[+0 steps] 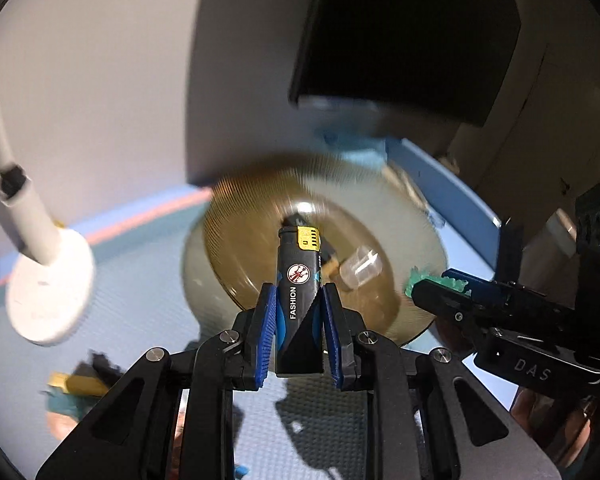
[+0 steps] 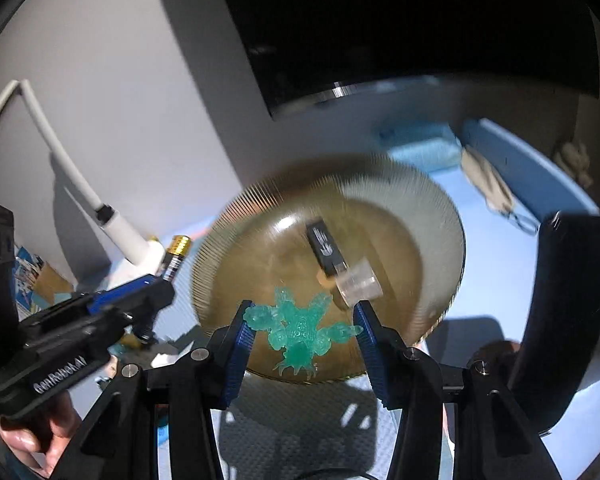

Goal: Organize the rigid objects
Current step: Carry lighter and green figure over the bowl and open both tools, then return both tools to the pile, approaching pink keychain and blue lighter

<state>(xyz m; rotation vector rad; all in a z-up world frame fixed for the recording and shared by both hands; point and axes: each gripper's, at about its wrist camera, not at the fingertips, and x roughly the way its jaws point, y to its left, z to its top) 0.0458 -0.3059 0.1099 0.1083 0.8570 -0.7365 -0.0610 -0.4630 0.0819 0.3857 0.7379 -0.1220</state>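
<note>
While poised over the amber ribbed glass plate (image 1: 236,220) at frame centre, carries two pieces at once. Clamps the black lighter with the yellow metal top (image 1: 296,272) nose-forward between the closed blue-padded fingers (image 1: 266,320) of the left gripper (image 1: 299,304), low centre in the left wrist view. Pinches the translucent green plastic creature figurine (image 2: 300,330) across its outstretched limbs with the right gripper (image 2: 305,330), fingers (image 2: 240,340) partly closed and touching it on both sides, low centre in the right wrist view.

Reads as the delivery step: both pieces picked up, neither set down yet. Already holds, right of the plate's middle, a black flash drive (image 2: 326,250) and a clear plastic cap (image 2: 360,280), touching each other. Rests on the blue desk (image 1: 140,288), with a white round lamp base (image 1: 50,284) well apart at the left edge.

Calls next for lowering each piece close to a bare patch of plate, lower left of the flash drive, then spreading the fingers, preferably one hand at a time. Needs room between the two grippers, crowded near the plate's lower rim. Risks a rolling lighter or a bouncing figurine if let go from high up. Cannot tell the exact clearance above the glass, given the blur.
</note>
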